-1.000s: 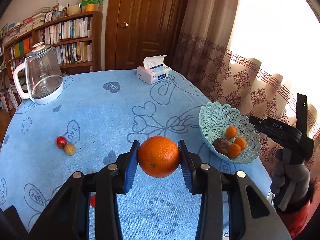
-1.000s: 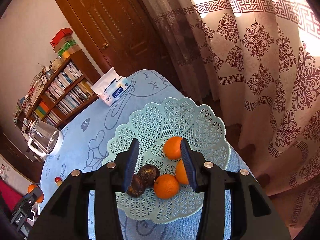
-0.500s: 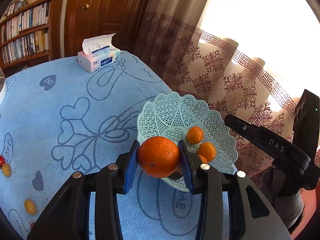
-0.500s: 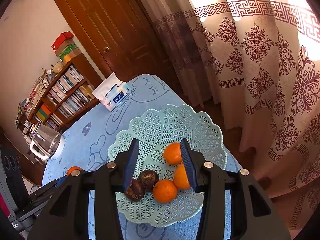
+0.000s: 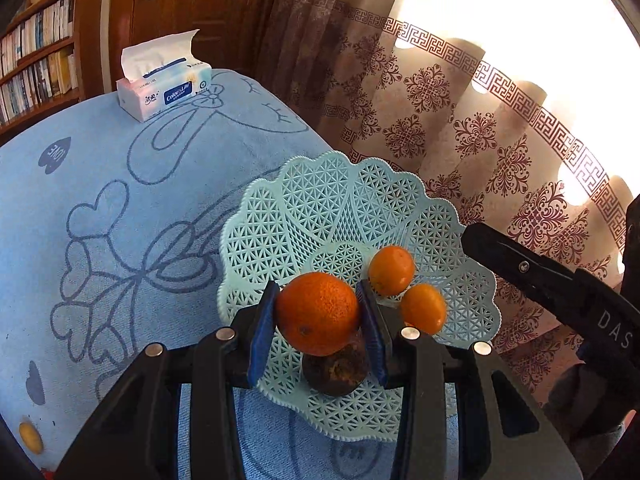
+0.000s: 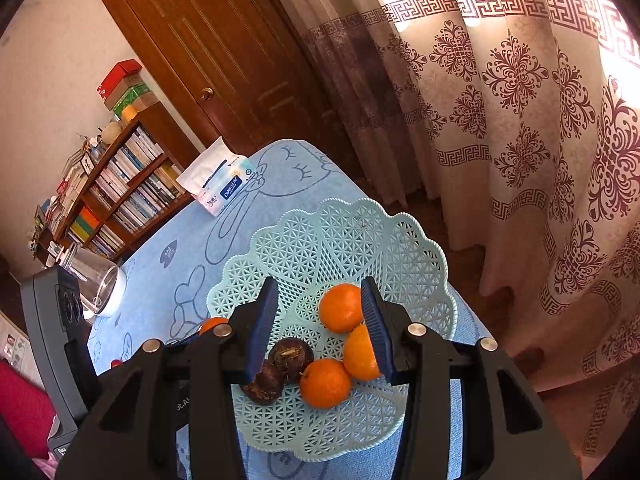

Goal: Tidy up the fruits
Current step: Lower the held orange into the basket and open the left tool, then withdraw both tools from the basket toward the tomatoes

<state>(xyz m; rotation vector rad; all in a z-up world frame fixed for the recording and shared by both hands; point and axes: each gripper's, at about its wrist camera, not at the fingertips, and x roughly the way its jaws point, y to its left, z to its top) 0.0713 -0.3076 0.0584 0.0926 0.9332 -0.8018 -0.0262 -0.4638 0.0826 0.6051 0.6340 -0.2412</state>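
Your left gripper has its fingers clamped on the large orange, held over the basket. Your right gripper hangs released above it. Five fruits already sit inside; one yellow fruit visibly remains on the counter

Four oranges, two dark fruits, one basket, perhaps one yellow fruit

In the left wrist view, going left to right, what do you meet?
Small yellow fruit → tissue box → large orange in the left gripper → right gripper's black body.
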